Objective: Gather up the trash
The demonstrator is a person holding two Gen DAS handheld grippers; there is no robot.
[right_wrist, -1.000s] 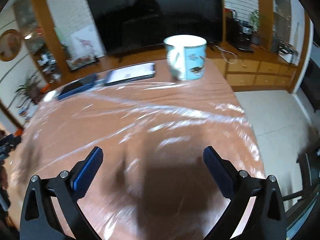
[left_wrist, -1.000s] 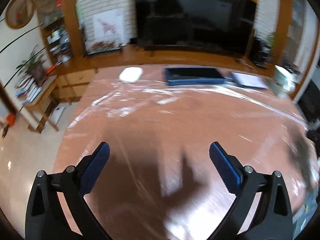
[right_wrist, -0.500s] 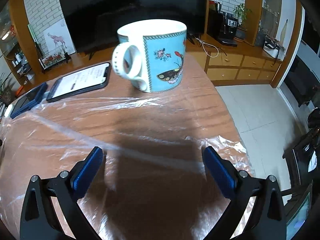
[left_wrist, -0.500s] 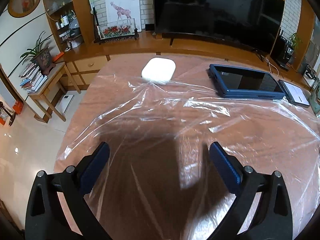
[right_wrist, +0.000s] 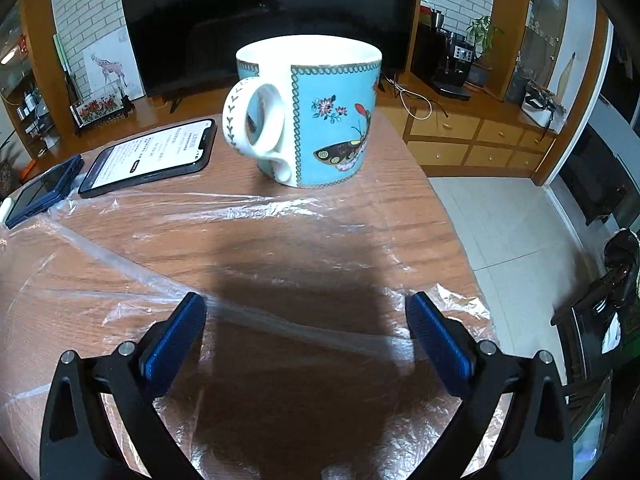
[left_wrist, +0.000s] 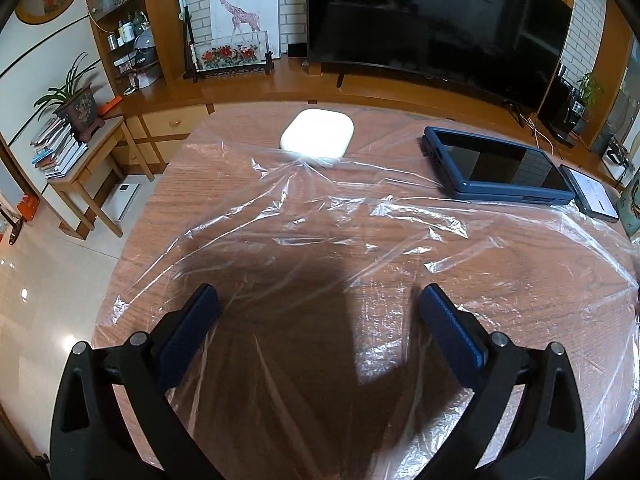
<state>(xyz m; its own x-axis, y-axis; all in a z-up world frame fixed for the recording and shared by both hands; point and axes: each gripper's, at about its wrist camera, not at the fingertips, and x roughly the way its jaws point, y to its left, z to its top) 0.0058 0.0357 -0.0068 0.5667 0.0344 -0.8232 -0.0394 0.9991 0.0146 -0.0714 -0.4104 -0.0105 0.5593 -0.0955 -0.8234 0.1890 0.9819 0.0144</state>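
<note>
A large sheet of clear plastic film (left_wrist: 360, 240) lies crumpled flat over the round wooden table (left_wrist: 168, 184); it also shows in the right wrist view (right_wrist: 280, 208). My left gripper (left_wrist: 318, 322) is open and empty, low over the film near the table's left front. My right gripper (right_wrist: 306, 330) is open and empty over the film's right end, where a ridge of film runs between its fingers.
A white case (left_wrist: 318, 134), a blue-cased tablet (left_wrist: 496, 164) and a phone (left_wrist: 592, 196) lie at the table's far side. A blue butterfly mug (right_wrist: 316, 108) stands ahead of my right gripper, beside the phone (right_wrist: 152, 156). The table edge (right_wrist: 452, 216) drops off on the right.
Both grippers have swung outward and moved closer to the table. The left view now centres on the white case, the right on the mug, which looms larger. Both stay open.
</note>
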